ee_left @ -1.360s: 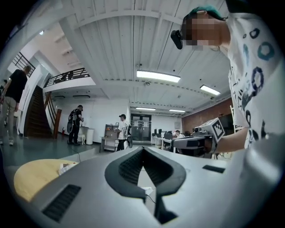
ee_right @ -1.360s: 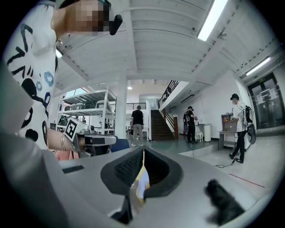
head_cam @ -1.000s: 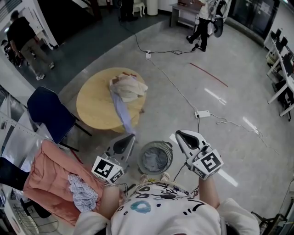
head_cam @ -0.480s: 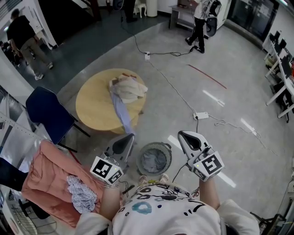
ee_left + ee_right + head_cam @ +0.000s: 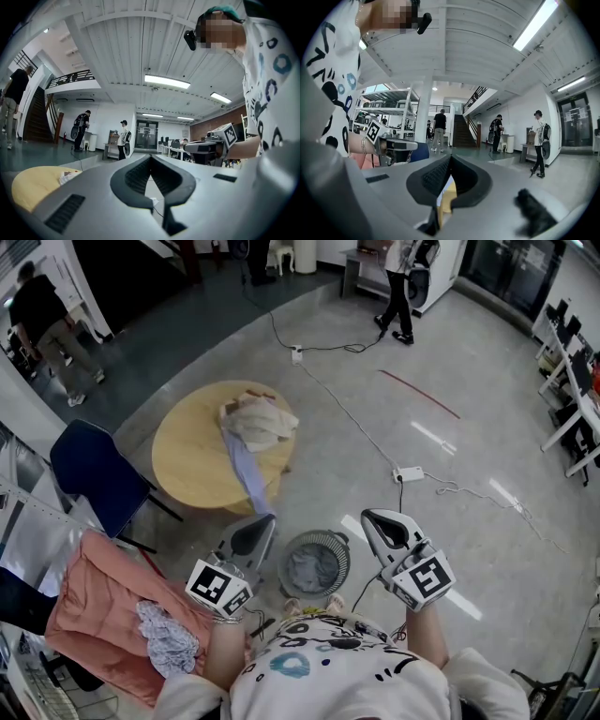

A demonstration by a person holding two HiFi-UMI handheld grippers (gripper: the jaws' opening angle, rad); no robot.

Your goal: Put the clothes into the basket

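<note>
A pile of cream clothes [image 5: 256,421] lies on the round yellow table [image 5: 192,460], and a lavender garment [image 5: 247,476] hangs over its near edge. The grey round basket [image 5: 315,563] stands on the floor by the person's feet, with grey cloth inside. My left gripper [image 5: 263,519] hovers just left of the basket, shut and empty; its jaws meet at the tip [image 5: 150,157]. My right gripper [image 5: 367,516] is held to the right of the basket, also shut with nothing in it [image 5: 449,157]. Both point level toward the table.
A blue chair [image 5: 92,472] stands left of the table. An orange sheet [image 5: 98,601] with a patterned cloth [image 5: 169,638] on it lies at the lower left. A power strip [image 5: 411,472] and cables cross the floor. People stand far off.
</note>
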